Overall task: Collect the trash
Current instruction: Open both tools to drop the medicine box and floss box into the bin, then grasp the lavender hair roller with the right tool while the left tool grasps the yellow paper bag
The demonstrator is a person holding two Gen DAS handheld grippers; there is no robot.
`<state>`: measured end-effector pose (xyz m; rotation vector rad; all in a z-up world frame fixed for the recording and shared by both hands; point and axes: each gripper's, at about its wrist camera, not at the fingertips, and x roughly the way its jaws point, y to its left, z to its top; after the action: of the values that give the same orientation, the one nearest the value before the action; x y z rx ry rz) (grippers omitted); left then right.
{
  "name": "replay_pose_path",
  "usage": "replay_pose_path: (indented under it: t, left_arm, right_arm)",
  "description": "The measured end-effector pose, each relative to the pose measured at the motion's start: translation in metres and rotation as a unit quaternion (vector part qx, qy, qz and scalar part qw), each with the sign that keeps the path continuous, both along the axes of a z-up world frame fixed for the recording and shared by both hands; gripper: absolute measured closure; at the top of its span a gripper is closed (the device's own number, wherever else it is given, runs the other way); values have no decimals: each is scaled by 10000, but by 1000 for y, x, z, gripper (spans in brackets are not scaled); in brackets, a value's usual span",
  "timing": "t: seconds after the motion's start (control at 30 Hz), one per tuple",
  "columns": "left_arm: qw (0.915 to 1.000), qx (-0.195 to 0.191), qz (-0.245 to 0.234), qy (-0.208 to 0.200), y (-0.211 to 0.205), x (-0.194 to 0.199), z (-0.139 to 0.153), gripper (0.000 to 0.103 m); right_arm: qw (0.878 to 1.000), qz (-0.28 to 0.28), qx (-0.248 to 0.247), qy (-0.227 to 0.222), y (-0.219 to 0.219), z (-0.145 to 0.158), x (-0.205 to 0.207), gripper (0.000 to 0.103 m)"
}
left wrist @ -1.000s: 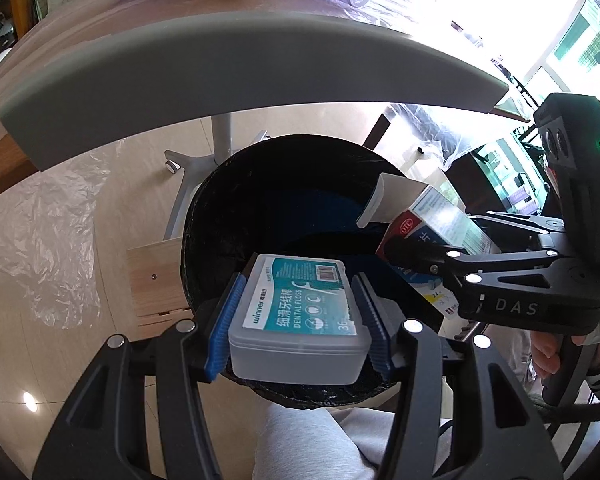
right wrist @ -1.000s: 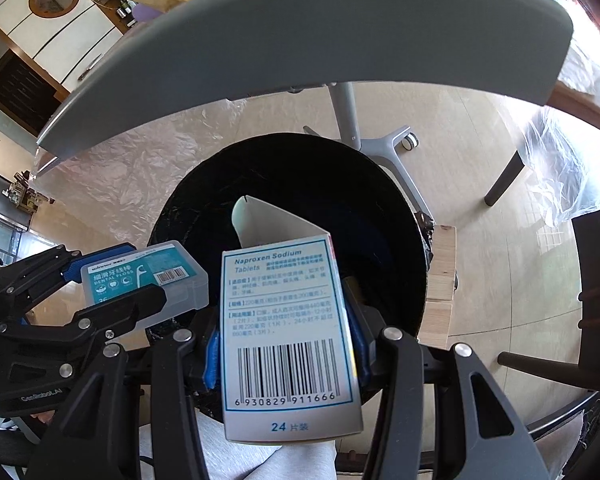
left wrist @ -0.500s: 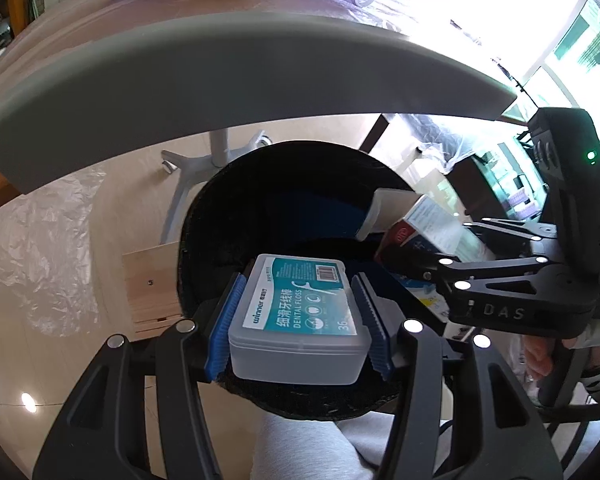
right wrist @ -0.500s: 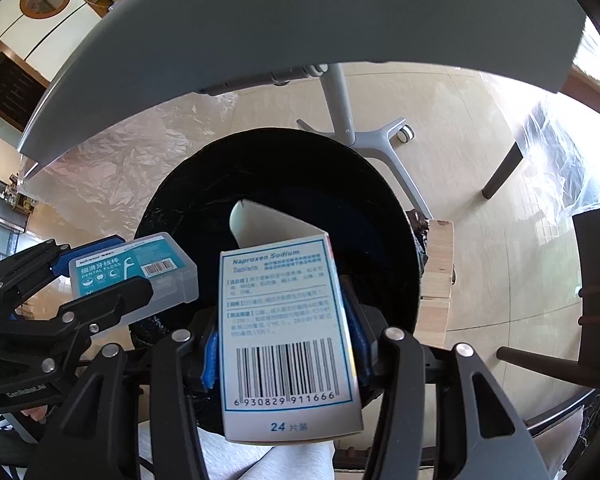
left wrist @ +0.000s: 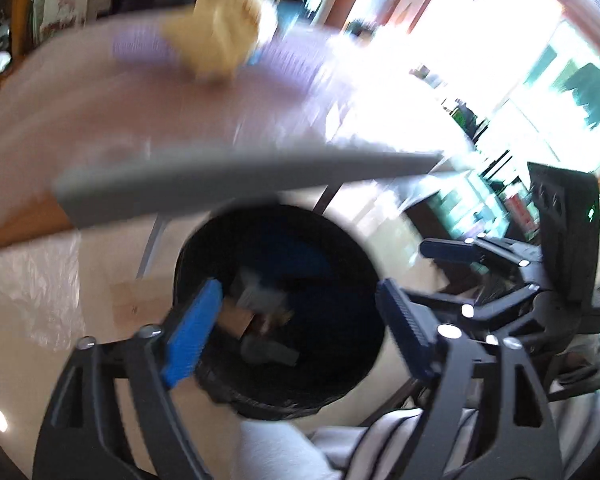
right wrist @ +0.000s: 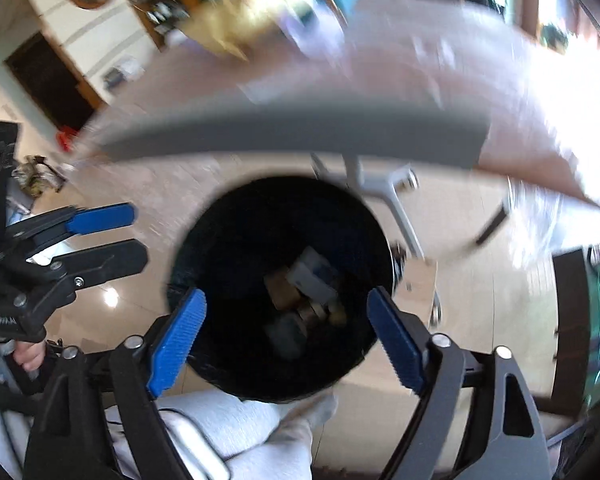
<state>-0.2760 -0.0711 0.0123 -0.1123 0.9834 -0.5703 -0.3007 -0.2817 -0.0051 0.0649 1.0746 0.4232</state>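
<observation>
A black-lined trash bin (left wrist: 352, 344) (right wrist: 220, 224) stands on the floor below both grippers. My left gripper (left wrist: 298, 284) (right wrist: 140, 234) hovers over the bin's mouth; its jaws are opening and nothing is between the blue pads. My right gripper (right wrist: 286, 292) (left wrist: 428, 272) hangs beside it over the same bin, jaws also opening and empty. Blurred boxes and scraps (left wrist: 260, 300) (right wrist: 312, 276) lie at the bin's bottom; I cannot tell which is which. Crumpled yellow paper (left wrist: 220, 36) (right wrist: 240, 24) and purple rollers (left wrist: 144, 46) lie on the table above.
The grey table edge (left wrist: 220, 184) (right wrist: 300, 128) overhangs the bin's far side. A grey table foot (right wrist: 392, 188) and a wooden block (right wrist: 420, 280) stand right of the bin, and a dark chair (right wrist: 572, 320) further right. A person's grey trouser leg (right wrist: 240, 420) is at the near rim.
Both grippers have opened, and the dental floss box and the tablet box are gone from between their pads. Both hands have risen, so the bin looks smaller and the tabletop shows.
</observation>
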Motion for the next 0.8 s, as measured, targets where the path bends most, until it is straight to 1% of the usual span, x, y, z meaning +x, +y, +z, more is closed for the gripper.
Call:
replay_pose_path:
  t: [0.03, 0.07, 0.1, 0.17, 0.27, 0.33, 0.4, 0.5, 0.57, 0.6, 0.7, 0.8]
  left_arm:
    - [9997, -98, 31, -214, 2, -1, 13, 8]
    - [9988, -166, 100, -444, 4, -1, 26, 4]
    - [9979, -183, 165, -602, 5, 1, 34, 2]
    - [9948, -63, 342, -960, 6, 10, 51, 2]
    - [9897, 274, 435, -1333, 7, 35, 66, 2]
    - [9858, 541, 401, -1537, 5, 61, 71, 2]
    - [9839, 738, 318, -1593, 3, 85, 75, 2]
    - [9824, 804, 110, -1685, 1, 117, 78, 2]
    - [9810, 925, -32, -1702, -4, 137, 79, 2]
    - [9807, 990, -136, -1684, -9, 152, 77, 2]
    - [9833, 991, -406, -1470, -18, 182, 71, 2]
    - [9844, 1044, -581, -1290, -25, 202, 62, 2]
  right_arm:
    - [9998, 28, 30, -200, 0, 11, -3, 10]
    - [9986, 43, 14, -519, 1, 26, -5, 6]
    - [9969, 29, -61, -788, 3, 37, -5, 4]
    - [9915, -37, -320, -1263, 7, 54, 6, 4]
    - [9846, -195, -726, -1580, 16, 65, 32, 4]
    - [9829, -215, -821, -1632, 20, 67, 50, 4]
    - [9829, -236, -976, -1544, 25, 65, 77, 4]
    - [9830, -177, -1151, -1420, 29, 61, 107, 4]
    - [9836, -98, -1216, -1327, 33, 55, 123, 4]
    - [9837, -74, -1285, -1259, 36, 51, 133, 4]
    - [9843, -9, -1352, -1135, 45, 41, 154, 4]
    - [9871, 59, -1228, -1021, 48, 37, 169, 4]
